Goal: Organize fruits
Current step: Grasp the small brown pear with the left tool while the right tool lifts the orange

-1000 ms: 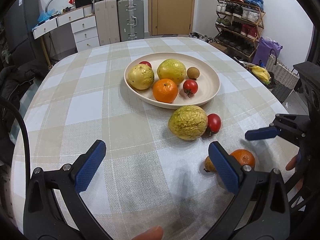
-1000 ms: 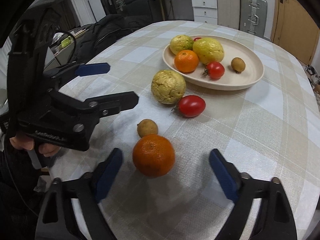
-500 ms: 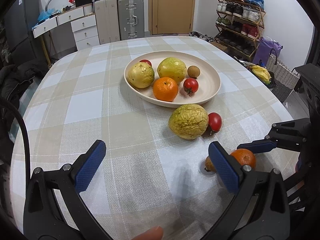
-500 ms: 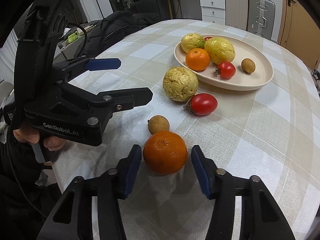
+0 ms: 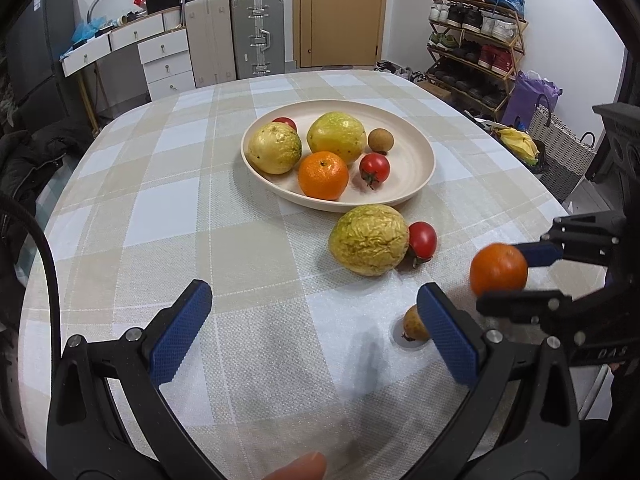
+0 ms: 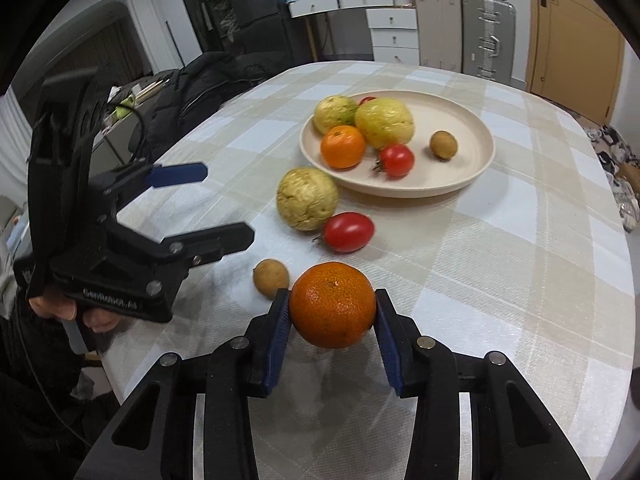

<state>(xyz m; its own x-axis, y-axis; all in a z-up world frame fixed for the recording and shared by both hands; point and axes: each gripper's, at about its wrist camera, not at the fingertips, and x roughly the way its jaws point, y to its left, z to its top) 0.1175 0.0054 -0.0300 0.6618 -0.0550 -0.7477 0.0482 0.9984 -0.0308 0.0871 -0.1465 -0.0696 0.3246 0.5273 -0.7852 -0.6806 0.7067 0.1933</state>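
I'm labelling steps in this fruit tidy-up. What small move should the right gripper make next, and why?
Probably carry the orange toward the plate: the right gripper has just closed on it, and the plate has bare space near its front.

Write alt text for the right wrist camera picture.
The right tongs grip an orange above a checked tablecloth. Beyond it, a wrinkled yellow fruit, a red tomato and a small brown fruit lie before a plate of fruit.
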